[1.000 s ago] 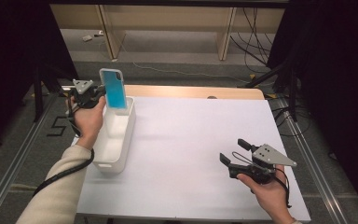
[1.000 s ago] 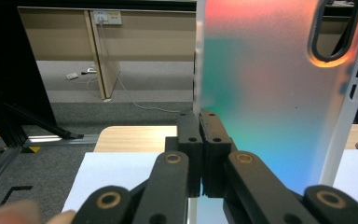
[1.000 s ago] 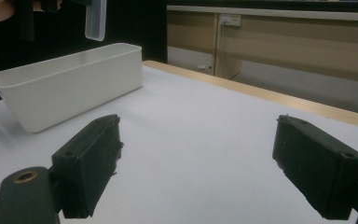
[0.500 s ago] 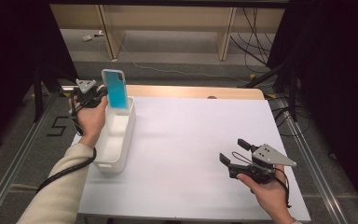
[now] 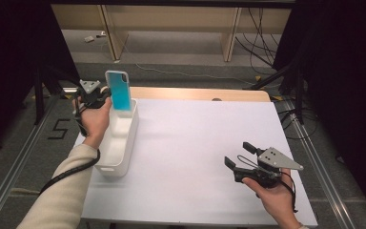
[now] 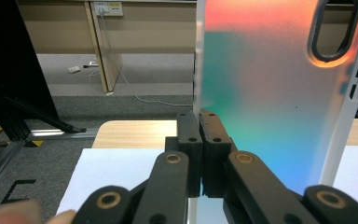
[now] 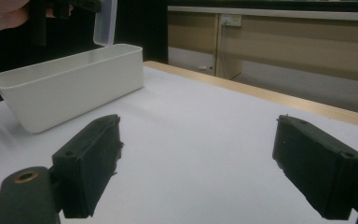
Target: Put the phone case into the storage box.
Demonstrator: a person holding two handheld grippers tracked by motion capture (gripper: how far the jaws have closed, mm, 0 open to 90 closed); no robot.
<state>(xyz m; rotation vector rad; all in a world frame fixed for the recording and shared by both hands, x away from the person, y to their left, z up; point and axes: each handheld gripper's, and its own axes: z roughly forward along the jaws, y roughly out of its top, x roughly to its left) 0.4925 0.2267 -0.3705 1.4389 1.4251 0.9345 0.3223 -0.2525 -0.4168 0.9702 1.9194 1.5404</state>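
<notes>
1. The phone case [image 5: 119, 90] stands upright in the air over the far end of the white bin [image 5: 119, 143], its blue-green face turned toward the middle of the worktop [image 5: 205, 138]; its lower edge is just at the bin's far rim
2. In the left gripper view the case [image 6: 270, 93] shows frosted, shading from orange at the top to teal and blue lower down, with an oval camera opening near its top corner
3. The left gripper [image 5: 100, 95] has its fingers [image 6: 189, 135] pinched tight on the case's side edge, held by a hand [image 5: 95, 121] in a cream sleeve
4. The bin sits along the left edge of the white worktop, long side running away from the person
5. The right gripper [image 5: 238, 155] rests low near the front right corner of the worktop, well apart from the bin, its fingers [image 7: 93, 163] spread wide with nothing between them, pointing toward the bin [image 7: 70, 88]
</notes>
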